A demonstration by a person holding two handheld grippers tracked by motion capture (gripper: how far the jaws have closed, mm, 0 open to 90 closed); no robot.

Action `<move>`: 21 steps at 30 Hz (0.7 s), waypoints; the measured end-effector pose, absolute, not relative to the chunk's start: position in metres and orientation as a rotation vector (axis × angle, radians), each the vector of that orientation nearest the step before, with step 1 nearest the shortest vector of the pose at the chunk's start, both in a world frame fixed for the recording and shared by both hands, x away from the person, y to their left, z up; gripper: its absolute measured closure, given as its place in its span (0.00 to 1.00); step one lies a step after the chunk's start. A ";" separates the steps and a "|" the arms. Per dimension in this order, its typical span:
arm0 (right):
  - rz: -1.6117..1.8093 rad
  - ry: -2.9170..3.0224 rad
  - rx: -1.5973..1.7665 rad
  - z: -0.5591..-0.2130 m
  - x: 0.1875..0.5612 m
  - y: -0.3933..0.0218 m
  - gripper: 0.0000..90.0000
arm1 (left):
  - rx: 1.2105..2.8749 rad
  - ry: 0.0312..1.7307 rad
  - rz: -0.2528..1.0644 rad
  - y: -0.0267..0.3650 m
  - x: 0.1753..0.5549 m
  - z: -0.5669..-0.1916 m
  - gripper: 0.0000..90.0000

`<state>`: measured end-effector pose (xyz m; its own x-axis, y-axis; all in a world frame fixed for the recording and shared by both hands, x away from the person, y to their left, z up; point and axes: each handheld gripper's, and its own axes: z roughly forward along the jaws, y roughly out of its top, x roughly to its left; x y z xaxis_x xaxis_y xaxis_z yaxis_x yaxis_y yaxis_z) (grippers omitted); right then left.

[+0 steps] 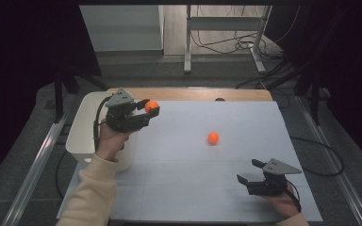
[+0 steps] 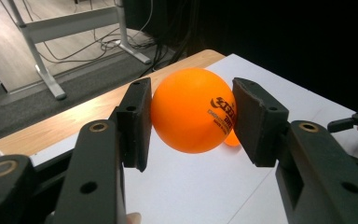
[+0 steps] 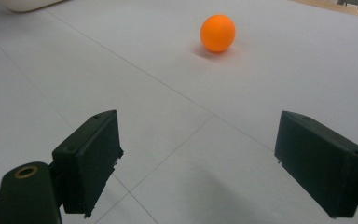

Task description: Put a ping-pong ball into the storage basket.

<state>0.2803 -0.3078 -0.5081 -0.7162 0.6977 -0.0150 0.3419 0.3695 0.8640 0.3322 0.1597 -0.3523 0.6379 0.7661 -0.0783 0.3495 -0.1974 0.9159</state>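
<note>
— So where are the balls?
— One orange ball (image 2: 191,110) sits pinched between the left gripper's (image 1: 147,110) jaws, near the white table's (image 1: 245,197) far left corner, beside a white bin (image 1: 82,129). Its gripper view shows dark print on it.
— And the other?
— The second ball (image 1: 212,138) lies mid-table. The right gripper (image 3: 198,163), near the front right corner, gapes wide and faces it.

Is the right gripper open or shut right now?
Open. The right gripper has its fingers spread wide with bare white table between them; the loose orange ball lies ahead, untouched.
</note>
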 end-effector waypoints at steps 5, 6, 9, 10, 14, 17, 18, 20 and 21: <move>1.293 2.255 0.909 -0.508 0.280 -0.308 0.16 | 1.780 0.917 0.495 0.166 0.334 -0.352 0.56; 1.293 2.255 0.908 -0.508 0.280 -0.308 0.16 | 1.778 0.922 0.495 0.167 0.335 -0.352 0.56; 1.292 2.253 0.913 -0.508 0.281 -0.308 0.16 | 1.776 0.931 0.497 0.170 0.336 -0.351 0.56; 1.292 2.253 0.913 -0.508 0.281 -0.308 0.16 | 1.770 0.940 0.496 0.172 0.336 -0.351 0.56; 1.292 2.251 0.918 -0.508 0.281 -0.309 0.16 | 1.764 0.957 0.500 0.178 0.338 -0.352 0.56; 1.290 2.250 0.920 -0.508 0.281 -0.309 0.16 | 1.763 0.970 0.507 0.182 0.340 -0.352 0.56; 1.290 2.250 0.920 -0.508 0.281 -0.309 0.16 | 1.763 0.974 0.511 0.183 0.340 -0.352 0.56; 1.289 2.250 0.921 -0.508 0.281 -0.309 0.16 | 1.761 0.978 0.516 0.185 0.340 -0.352 0.56; 1.288 2.250 0.921 -0.508 0.281 -0.309 0.16 | 1.763 0.981 0.520 0.185 0.341 -0.352 0.56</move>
<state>0.2811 -0.3087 -0.5081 -0.7091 0.7050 -0.0096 0.3484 0.3623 0.8645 0.3408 0.1853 -0.3523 0.5766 0.8114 -0.0959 0.3764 -0.1597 0.9126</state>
